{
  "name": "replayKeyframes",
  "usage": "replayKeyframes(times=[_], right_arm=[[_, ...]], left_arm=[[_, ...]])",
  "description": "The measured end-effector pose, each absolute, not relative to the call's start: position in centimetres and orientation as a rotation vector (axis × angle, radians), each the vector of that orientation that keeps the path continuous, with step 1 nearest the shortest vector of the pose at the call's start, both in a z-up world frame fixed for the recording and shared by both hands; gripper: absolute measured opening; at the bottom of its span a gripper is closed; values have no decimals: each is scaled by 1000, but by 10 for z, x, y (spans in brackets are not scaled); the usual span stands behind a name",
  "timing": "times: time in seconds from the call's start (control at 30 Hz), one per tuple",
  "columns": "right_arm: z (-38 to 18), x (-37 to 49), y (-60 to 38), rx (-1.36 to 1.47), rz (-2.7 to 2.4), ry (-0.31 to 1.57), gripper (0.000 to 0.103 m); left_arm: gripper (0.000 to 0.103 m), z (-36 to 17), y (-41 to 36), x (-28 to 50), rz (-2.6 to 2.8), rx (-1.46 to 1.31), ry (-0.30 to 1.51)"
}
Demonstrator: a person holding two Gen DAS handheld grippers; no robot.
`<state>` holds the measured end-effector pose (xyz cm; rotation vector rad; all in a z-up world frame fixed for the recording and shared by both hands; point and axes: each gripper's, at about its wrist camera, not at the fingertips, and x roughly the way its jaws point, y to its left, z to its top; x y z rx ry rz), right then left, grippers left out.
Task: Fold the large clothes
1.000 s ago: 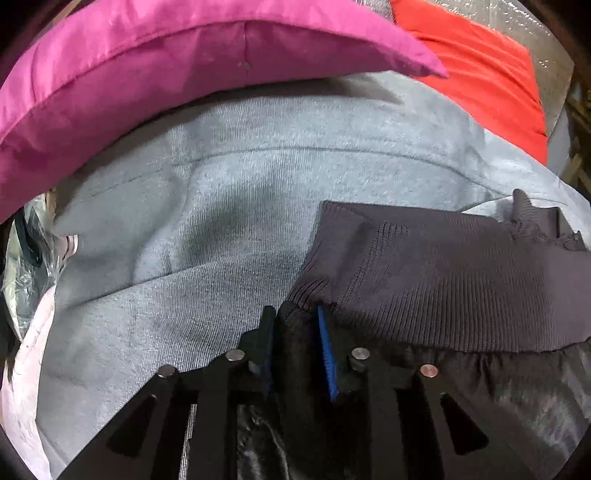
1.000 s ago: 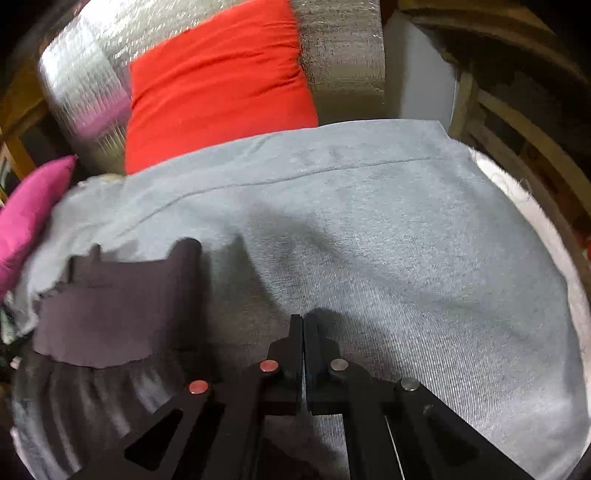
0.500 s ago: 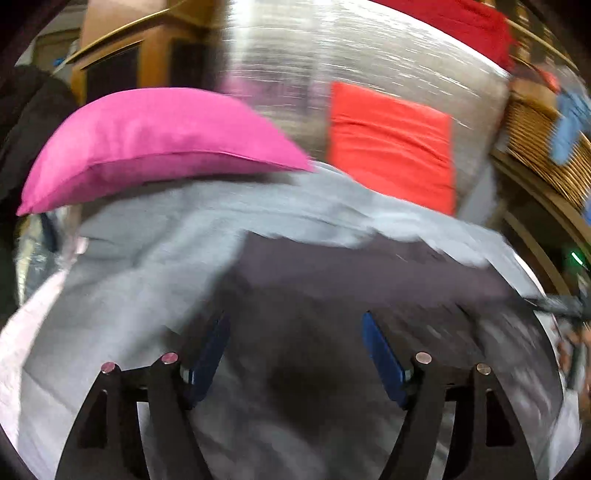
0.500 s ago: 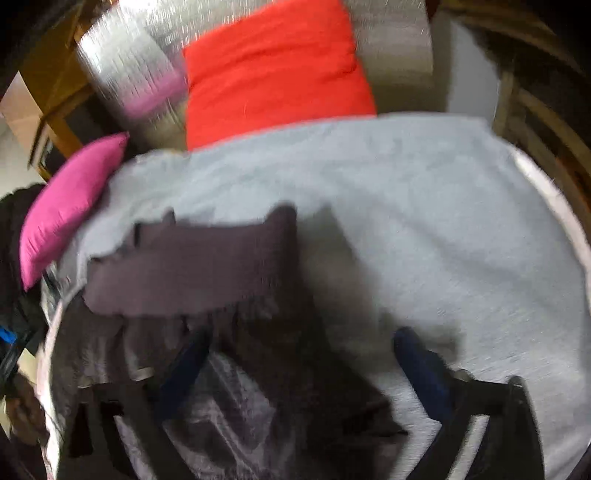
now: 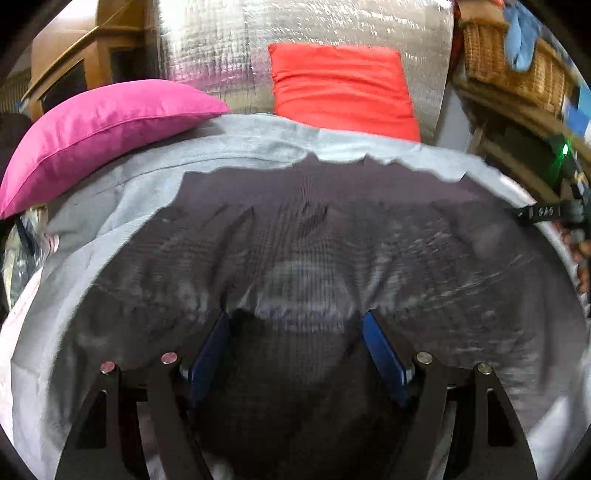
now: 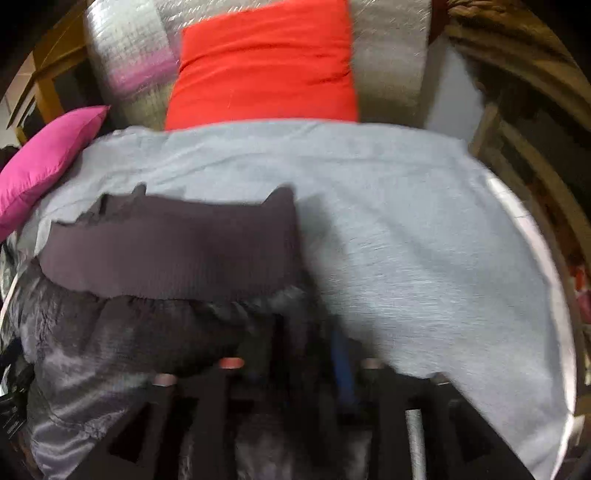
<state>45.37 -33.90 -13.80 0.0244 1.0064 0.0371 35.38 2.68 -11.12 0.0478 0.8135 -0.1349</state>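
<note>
A dark shiny jacket [image 5: 314,240] with a ribbed knit hem lies spread on a grey blanket [image 5: 122,199]. My left gripper [image 5: 295,339] is open, its blue pads wide apart, with the jacket fabric below and between them. In the right wrist view the jacket [image 6: 166,251] lies at the left on the blanket [image 6: 406,229]. My right gripper [image 6: 306,354] is blurred and sits at the jacket's right edge; its jaws look partly closed with dark fabric between them.
A pink cushion [image 5: 99,129] lies at the back left and a red cushion [image 5: 340,88] leans on a silver foil backrest [image 5: 303,33]. Wicker baskets [image 5: 509,66] and wooden shelves stand at the right.
My left gripper let go of the jacket hem, opened wide and pulled back. My right gripper opened, moved left to the jacket and is now narrowing on its edge.
</note>
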Motion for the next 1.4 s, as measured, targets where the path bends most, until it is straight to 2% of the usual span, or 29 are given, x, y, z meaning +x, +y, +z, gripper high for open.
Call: replayKeyframes(times=[0.03,0.17,0.33,0.43,0.6,0.8,0.97,1.1,1.23,1.4], right_arm=[[-126,445,-340,17,8,965,75],[-80,396,-325,54,9,811,75],[-63,314,-268,108,154,682,75],[-82,280,-239,83,131,654,75],[-150,291,-216,-110,28,800,77],[-101,271,-215,-49,5,703,79],[-77,239,-179,-57,97,612,79],[-104,245,-142,-141,138,637,79],[-154,269,-141,-122,137,778,80],[-154,274,-143,-120,134,776,80]], left_arm=[[75,-99,31,344,-120,44,768],[76,-78,41,321,-69,76,670],[76,-124,40,330,-23,99,823],[78,-143,38,322,-13,143,779],[78,-127,39,317,2,112,811],[78,-96,74,271,124,124,646],[78,-118,110,274,309,91,687],[79,-139,121,281,317,58,752],[80,-146,126,292,293,23,803],[87,-154,141,295,258,-67,836]])
